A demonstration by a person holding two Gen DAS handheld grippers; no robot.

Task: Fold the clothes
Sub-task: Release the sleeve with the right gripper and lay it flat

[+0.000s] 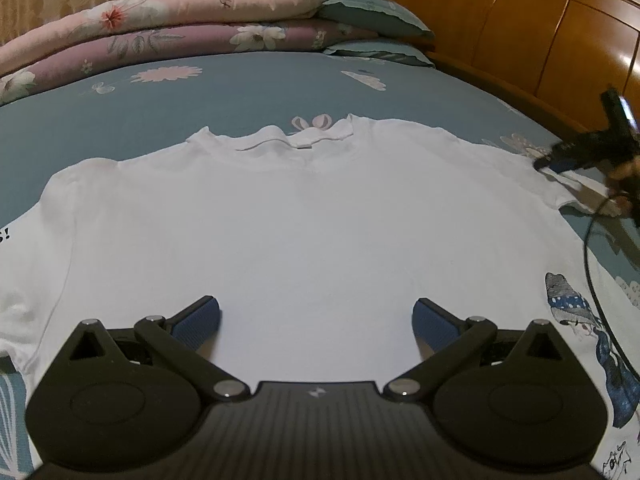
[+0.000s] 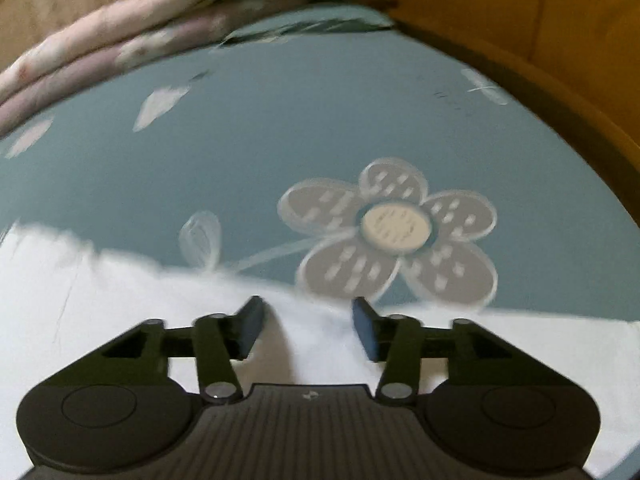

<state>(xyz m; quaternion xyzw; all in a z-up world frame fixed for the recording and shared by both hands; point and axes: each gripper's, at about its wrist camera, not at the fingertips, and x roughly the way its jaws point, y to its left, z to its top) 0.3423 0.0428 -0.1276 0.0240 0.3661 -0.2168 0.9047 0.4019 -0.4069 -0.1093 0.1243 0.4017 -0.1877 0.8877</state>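
One white T-shirt (image 1: 304,220), two grippers: left gripper (image 1: 316,320) and right gripper (image 2: 308,328), jaws apart, empty.

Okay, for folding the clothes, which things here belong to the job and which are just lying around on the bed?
Part of the job:
- white T-shirt, spread flat on the bed sheet
- left gripper, open above the shirt
- right gripper, open over the shirt's sleeve edge

Just lying about:
- folded floral quilts
- green pillows
- wooden headboard
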